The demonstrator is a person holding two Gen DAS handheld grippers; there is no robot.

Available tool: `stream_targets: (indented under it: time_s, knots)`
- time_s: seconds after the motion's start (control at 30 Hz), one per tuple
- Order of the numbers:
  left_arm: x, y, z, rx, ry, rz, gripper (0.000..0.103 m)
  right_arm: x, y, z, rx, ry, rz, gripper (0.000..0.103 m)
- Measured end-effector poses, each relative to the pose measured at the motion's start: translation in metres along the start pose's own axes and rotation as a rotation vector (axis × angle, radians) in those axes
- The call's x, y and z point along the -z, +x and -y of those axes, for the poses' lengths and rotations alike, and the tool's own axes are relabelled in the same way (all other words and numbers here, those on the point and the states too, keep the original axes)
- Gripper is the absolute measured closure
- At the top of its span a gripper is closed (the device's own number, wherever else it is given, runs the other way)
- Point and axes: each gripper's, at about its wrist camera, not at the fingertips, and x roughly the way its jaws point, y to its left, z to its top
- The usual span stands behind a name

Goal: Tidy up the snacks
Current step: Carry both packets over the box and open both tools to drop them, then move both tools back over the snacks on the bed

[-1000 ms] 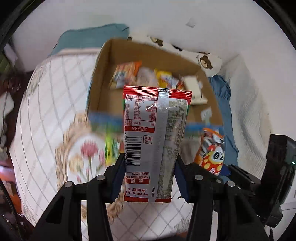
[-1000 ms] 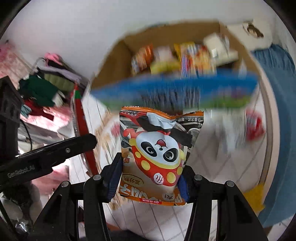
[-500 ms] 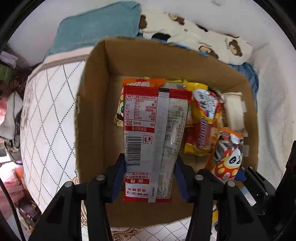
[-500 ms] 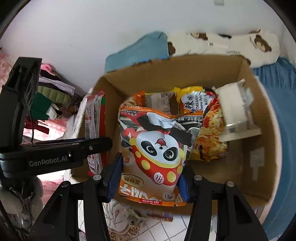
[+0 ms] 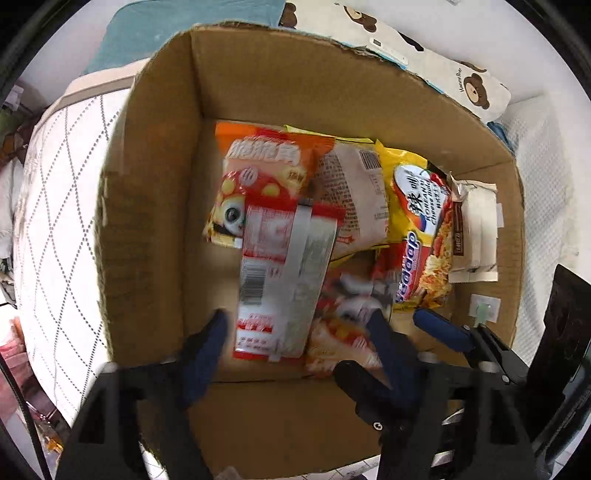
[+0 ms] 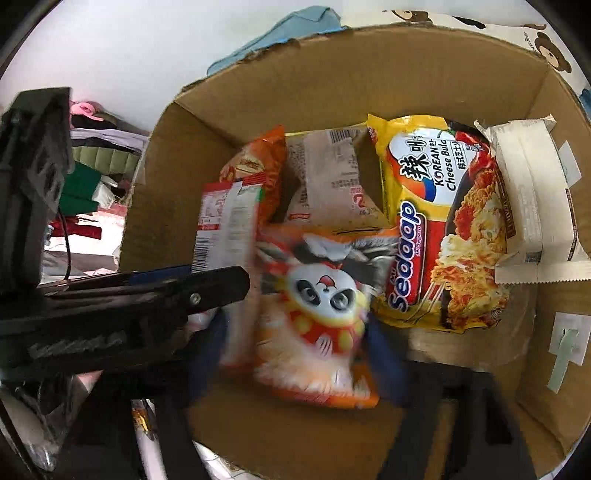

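A cardboard box (image 5: pixel 147 206) (image 6: pixel 369 81) holds several snack packets. My left gripper (image 5: pixel 299 347) is open over the box; the red and silver packet (image 5: pixel 284 280) lies blurred between and beyond its spread fingers, free of them. It also shows in the right wrist view (image 6: pixel 225 229). My right gripper (image 6: pixel 295 365) is open; the orange panda packet (image 6: pixel 317 314) is blurred between its spread fingers, loose in the box. That packet also shows in the left wrist view (image 5: pixel 343 328).
In the box lie a yellow noodle packet (image 6: pixel 443 229), a beige packet (image 6: pixel 328 177), another orange panda packet (image 5: pixel 258 177) and a white carton (image 6: pixel 532 199). A quilted white bed cover (image 5: pixel 55 221), a bear-print pillow (image 5: pixel 461 74) and a teal cushion (image 5: pixel 155 29) surround the box.
Both grippers moved down into the box and opened. The red and silver packet and the panda packet left the fingers and now drop or lie inside the box.
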Motion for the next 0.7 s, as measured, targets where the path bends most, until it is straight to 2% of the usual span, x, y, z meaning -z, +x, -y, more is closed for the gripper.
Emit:
stream_targets:
  time_s: [0.1, 0.33, 0.7]
  knots:
    - [0.000, -0.005, 0.002, -0.023, 0.004, 0.024, 0.007, -0.003, 0.003, 0.005, 0.011, 0.008, -0.009, 0.004]
    - [0.004, -0.011, 0.001, -0.039, 0.000, 0.044, 0.007, 0.001, -0.003, 0.019, 0.106, 0.024, 0.006, 0.004]
    - [0.028, -0.032, 0.002, -0.058, 0.017, 0.130, 0.007, 0.025, -0.048, 0.032, 0.228, 0.032, 0.086, 0.004]
